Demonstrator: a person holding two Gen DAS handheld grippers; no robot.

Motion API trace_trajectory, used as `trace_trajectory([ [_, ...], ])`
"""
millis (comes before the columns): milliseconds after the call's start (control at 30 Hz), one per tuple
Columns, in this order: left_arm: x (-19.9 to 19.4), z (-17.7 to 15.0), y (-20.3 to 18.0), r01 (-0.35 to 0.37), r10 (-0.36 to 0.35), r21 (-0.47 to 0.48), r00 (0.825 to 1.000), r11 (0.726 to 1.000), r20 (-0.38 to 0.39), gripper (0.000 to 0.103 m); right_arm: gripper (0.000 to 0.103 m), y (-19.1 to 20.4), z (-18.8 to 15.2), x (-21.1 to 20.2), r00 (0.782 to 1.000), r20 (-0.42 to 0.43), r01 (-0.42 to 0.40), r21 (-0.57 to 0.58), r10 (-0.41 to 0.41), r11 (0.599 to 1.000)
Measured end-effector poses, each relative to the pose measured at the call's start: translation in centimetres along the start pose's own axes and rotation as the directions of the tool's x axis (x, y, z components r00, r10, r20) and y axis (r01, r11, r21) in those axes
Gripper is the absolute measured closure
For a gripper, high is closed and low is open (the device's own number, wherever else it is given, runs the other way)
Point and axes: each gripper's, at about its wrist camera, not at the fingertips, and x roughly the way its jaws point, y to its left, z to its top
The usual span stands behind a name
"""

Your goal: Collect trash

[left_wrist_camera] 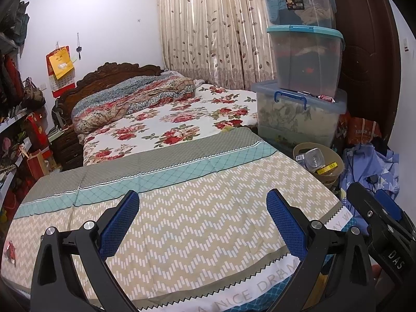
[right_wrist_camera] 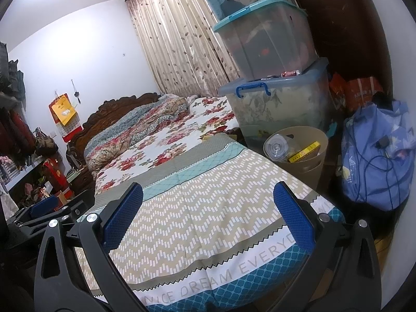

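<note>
A: Start big. What fills the room?

B: The bed [left_wrist_camera: 182, 119], then the zigzag-patterned spread [left_wrist_camera: 197, 208] over its near end. Right of that stand stacked storage boxes [left_wrist_camera: 306, 59], with a blue cloth bundle [right_wrist_camera: 377, 156] on the floor near them.

A: And the trash?

B: The tan bin [right_wrist_camera: 312, 161] sits just beside the spread's far right corner, already holding a clear bottle [right_wrist_camera: 278, 147] and a yellow box [right_wrist_camera: 304, 153]. One small red scrap [left_wrist_camera: 10, 249] lies at the spread's left edge; I cannot tell what it is.

A: The tongs?

B: Left tongs [left_wrist_camera: 202, 223] and right tongs [right_wrist_camera: 208, 218] both hang over the spread, spread wide and empty.

A: What could go wrong?

B: I'd guess pinching the cloth along with the scrap, since it lies flat on soft fabric. Also, a careless reach could tip the light bin or catch the cable [right_wrist_camera: 374, 166] draped on the bundle.
</note>
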Motion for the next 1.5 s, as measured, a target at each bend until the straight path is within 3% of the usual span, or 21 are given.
trace_trajectory([
  [1500, 0.42, -0.59, -0.30, 0.005, -0.005, 0.002, 1.000, 1.000, -0.019, 0.009, 0.004, 0.07, -0.01, -0.01, 1.000, -0.002, 0.000, -0.001, 0.000, 1.000],
])
